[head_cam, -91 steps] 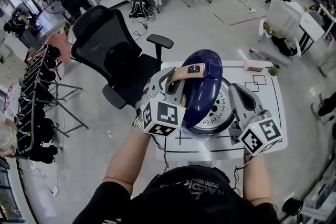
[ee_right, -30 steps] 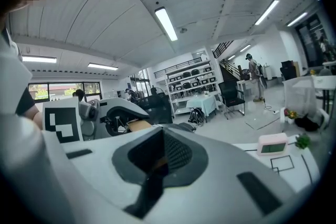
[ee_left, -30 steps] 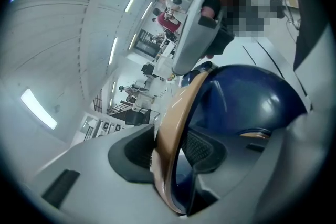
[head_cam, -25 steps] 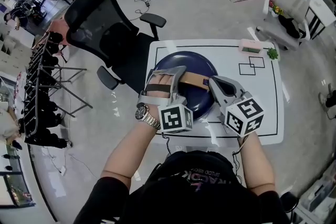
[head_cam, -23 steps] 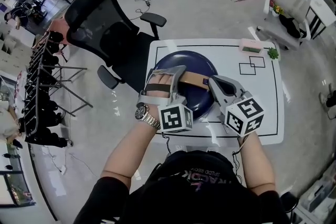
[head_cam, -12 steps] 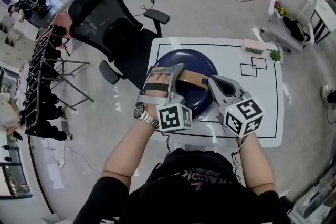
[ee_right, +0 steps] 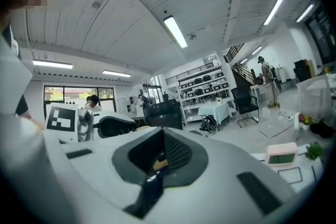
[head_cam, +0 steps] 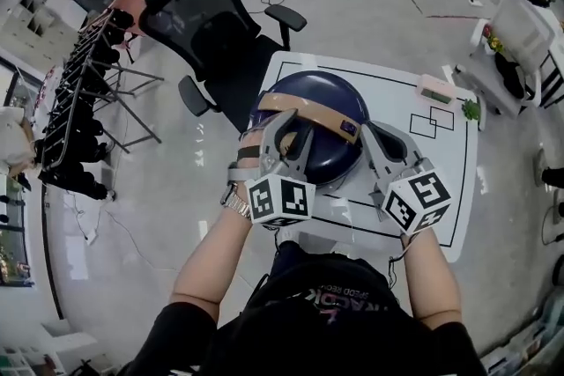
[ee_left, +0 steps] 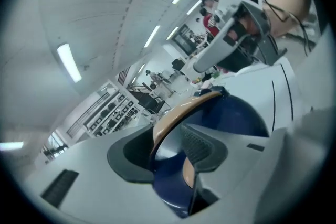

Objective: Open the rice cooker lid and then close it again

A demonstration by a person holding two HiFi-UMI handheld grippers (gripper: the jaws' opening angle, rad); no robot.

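Nearest, the left gripper (head_cam: 289, 128) is seen with its jaws half spread, having just been opening. The tan handle (head_cam: 308, 105) runs between them but is not pinched. The right gripper (head_cam: 374, 135), just beside it, is pressed together on nothing. The rice cooker (head_cam: 339, 161) is set on the white table (head_cam: 441, 189) directly beyond both, with its navy lid (head_cam: 317, 85) down, so release is judged to be the step in hand. This is best done by spreading the jaws until both pads are clear of the handle. The gripper is then drawn straight back, so that the lid is not dragged up.

Counted:
- two grippers
- one cooker, one lid and one handle
- one table
- farther off, one pink box (head_cam: 435, 89) and one small green plant (head_cam: 471, 110)
- one black chair (head_cam: 198, 22) beside the table
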